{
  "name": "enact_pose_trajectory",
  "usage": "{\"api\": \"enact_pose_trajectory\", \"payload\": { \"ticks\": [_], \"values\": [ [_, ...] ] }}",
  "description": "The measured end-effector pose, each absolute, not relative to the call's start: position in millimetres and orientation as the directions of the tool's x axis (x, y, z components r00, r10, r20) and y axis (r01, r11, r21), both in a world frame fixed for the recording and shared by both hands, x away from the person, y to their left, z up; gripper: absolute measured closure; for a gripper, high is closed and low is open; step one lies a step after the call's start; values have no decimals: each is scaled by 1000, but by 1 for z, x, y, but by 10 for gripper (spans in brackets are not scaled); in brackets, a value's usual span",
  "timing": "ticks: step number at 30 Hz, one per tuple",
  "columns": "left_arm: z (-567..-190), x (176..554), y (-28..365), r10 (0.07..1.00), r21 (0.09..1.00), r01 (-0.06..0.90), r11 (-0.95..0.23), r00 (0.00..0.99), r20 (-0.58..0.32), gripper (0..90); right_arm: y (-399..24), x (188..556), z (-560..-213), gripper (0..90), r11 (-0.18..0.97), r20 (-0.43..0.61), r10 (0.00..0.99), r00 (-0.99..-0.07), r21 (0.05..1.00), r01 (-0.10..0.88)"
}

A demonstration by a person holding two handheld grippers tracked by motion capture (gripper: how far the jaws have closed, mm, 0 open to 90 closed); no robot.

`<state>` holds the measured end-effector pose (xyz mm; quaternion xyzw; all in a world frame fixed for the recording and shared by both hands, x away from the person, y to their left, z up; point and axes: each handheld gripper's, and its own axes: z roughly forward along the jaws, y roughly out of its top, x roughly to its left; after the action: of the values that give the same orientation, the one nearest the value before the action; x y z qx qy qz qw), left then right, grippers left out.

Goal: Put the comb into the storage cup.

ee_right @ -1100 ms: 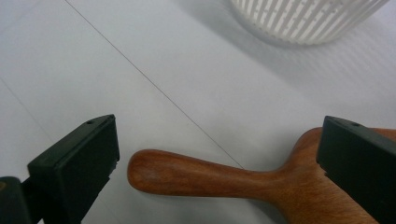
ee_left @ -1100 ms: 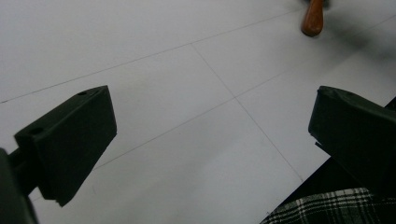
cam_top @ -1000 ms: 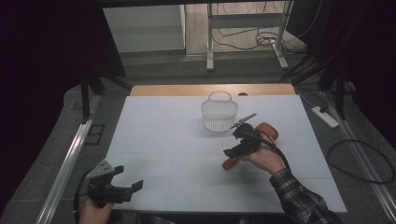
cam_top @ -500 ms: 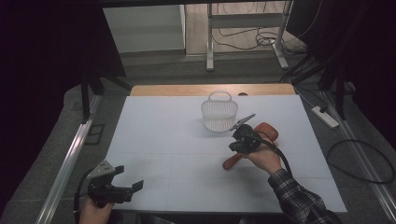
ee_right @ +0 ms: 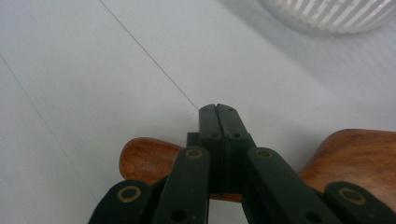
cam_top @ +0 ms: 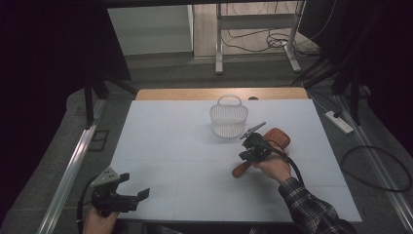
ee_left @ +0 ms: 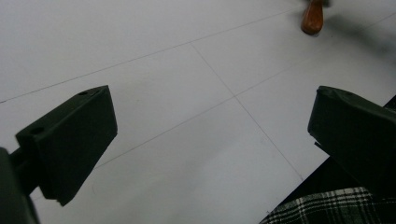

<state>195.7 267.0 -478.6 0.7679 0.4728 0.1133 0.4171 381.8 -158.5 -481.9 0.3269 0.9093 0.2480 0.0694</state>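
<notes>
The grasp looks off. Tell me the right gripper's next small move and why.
Probably open the right gripper and lower it around the wooden handle: its jaws meet pad to pad with nothing between, and the wood lies beneath them, seemingly ungripped.

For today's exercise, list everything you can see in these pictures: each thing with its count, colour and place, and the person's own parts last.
Table top: one, white with thin grid lines, centre of the high view.
Basket: one, white, slatted, with a handle, upright near the far middle of the table.
Wooden paddle: one, reddish brown, lying flat right of centre, just nearer than the basket.
Power strip: one, white, on the floor right of the table.
Cables: several, black, on the floor to the right and beyond the table.
Left hand-held gripper: one, black, at the near left edge, jaws open on nothing.
Right hand-held gripper: one, black, jaws shut together just above the paddle's narrow middle.
Sleeve: one, dark plaid, at the near right.
</notes>
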Motion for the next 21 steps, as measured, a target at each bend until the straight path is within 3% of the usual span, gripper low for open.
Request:
{"api": "enact_pose_trajectory", "payload": {
  "ticks": [21],
  "values": [
    [-479, 196, 266, 819, 748, 630, -211, 531, -217, 14, -168, 376, -498, 897, 675, 59, 641, -765, 430, 599]
  ]
}}
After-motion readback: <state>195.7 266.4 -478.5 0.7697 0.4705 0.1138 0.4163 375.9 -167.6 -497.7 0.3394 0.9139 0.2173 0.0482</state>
